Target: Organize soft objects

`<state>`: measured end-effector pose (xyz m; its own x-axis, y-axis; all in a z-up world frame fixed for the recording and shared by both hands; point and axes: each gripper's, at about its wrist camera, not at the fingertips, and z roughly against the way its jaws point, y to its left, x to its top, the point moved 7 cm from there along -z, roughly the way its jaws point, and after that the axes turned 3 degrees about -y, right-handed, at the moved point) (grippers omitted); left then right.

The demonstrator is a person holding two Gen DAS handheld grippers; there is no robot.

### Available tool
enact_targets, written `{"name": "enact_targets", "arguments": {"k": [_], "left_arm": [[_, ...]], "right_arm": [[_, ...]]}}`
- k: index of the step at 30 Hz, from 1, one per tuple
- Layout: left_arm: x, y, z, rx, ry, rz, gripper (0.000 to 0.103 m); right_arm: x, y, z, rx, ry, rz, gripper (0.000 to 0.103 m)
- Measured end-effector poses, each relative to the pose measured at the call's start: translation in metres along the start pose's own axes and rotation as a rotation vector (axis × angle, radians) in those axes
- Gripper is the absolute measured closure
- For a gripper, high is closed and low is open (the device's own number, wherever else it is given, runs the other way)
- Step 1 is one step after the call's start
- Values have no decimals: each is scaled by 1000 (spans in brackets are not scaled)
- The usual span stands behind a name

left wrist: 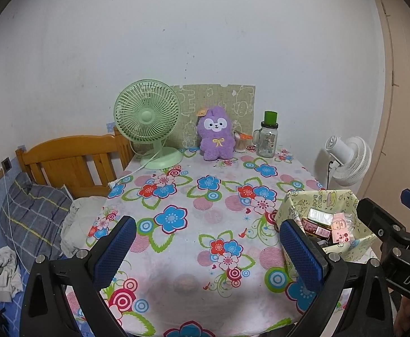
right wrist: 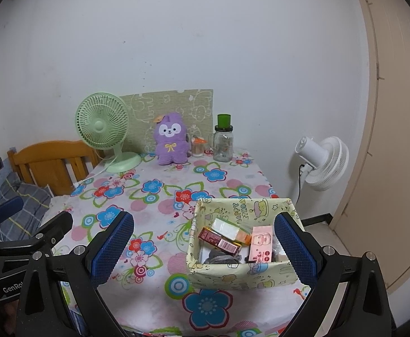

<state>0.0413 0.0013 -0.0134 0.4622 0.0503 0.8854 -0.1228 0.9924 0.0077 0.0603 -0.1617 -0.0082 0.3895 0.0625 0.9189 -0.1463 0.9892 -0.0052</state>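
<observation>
A home bedroom is shown. A bench (left wrist: 205, 224) covered with a flowered cloth is set against a plain white wall. To its left, a wooden bed headboard (left wrist: 73, 163) and a plaid pillow (left wrist: 33, 216) are seen; to its right, a white floor fan (right wrist: 323, 163) and a door (right wrist: 396, 140).

A green desk fan (left wrist: 148, 120) stands at the table's (left wrist: 193, 303) far edge. Right of the fan come a small jar of cotton swabs (left wrist: 241, 142) and a glass jar (left wrist: 267, 139). A white floor fan (left wrist: 348, 160) stands right of the table, a wooden headboard (left wrist: 70, 158) left.
</observation>
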Motion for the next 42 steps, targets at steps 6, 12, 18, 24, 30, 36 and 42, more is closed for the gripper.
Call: {"name": "enact_targets", "arguments": {"k": [6,12,18,24,30,36,42], "left_arm": [[0,1,0,4,0,-3,0],[3,1,1,6,-5,-9,0],[2,0,1,8,-4,-8,0],[2,0,1,8,-5,-9,0],[3,-2,0,7,-3,-8,0],[3,-2,0,7,-3,-9,0],[4,-1,0,9,-5,-11,0]], "right_arm": [[0,1,0,3,-1,0,2],[0,1,-1,3,-4,-2,2],[0,1,0,4,-3,-3,2],[-1,1,0,4,-4,-3,2],[-1,1,-1,6,-2,-3,2],[0,1,-1,5,-2,-3,2],[0,1,0,4,-6,-1,2]]}}
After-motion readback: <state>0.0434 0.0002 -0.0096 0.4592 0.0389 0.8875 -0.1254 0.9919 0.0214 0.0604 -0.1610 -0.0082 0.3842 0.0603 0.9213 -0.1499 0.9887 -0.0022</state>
